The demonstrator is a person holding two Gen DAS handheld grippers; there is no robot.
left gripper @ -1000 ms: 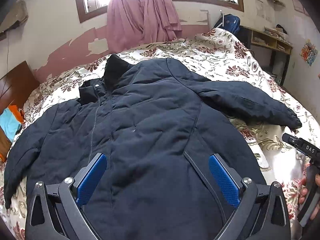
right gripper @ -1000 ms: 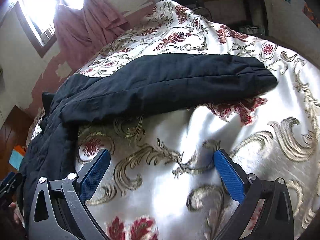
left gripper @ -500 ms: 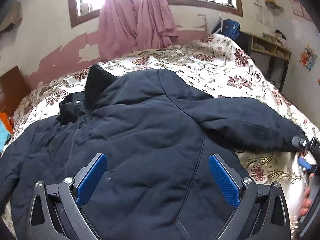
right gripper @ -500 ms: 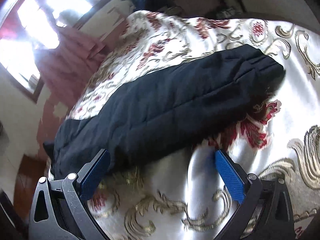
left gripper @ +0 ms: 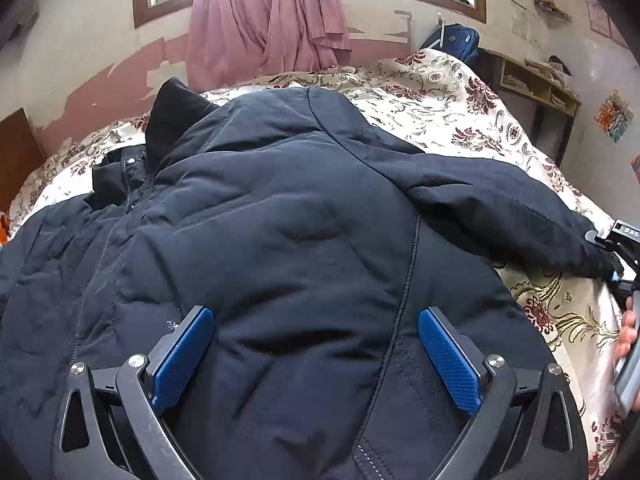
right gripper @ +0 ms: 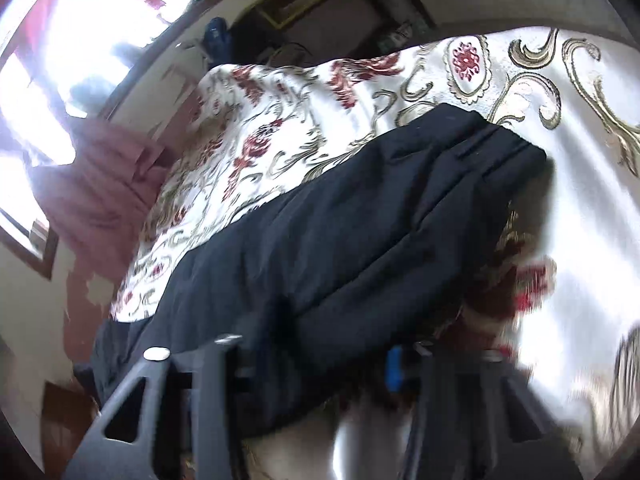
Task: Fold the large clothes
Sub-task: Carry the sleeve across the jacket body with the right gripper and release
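Left gripper (left gripper: 316, 356) hangs with jaws spread wide, textured blue pads (left gripper: 182, 360) apart, nothing clamped; the dark navy quilted padded jacket (left gripper: 280, 264) lies flat directly beneath and ahead of it. Pads sit just above the jacket's lower front panel, contact hard to judge. Right gripper (right gripper: 316, 364) is mid-closing over the jacket's sleeve (right gripper: 360, 232); sleeve fabric bulges between the jaws, but motion blur smears the fingers, so pad pressure is unclear. Only a sliver of blue pad shows on its right side. In the left wrist view this gripper is cut off at the frame's right edge by the sleeve cuff, with a person's fingertips (left gripper: 628, 332) partly visible.

Jacket's near hem is hidden under the left gripper's black frame; its far-left sleeve runs out of frame. Collar, with a snap button, stands up at the far end, beyond the left gripper. Sleeve cuff ends just ahead-right of the right gripper, near the bed's edge.

Cream satin bedspread with red flowers and gold scrolls (left gripper: 440, 104) shows bare beyond the jacket's shoulder and right of the sleeve, open room there. Beyond the bed: pink cloth (left gripper: 264, 28) hanging at a bright, overexposed window, peeling wall paint, wooden shelf unit (left gripper: 532, 84) far right, blue bag (left gripper: 456, 40) beside it. Jacket shell is matte, puffy, stitched in seams; bedspread is glossy.
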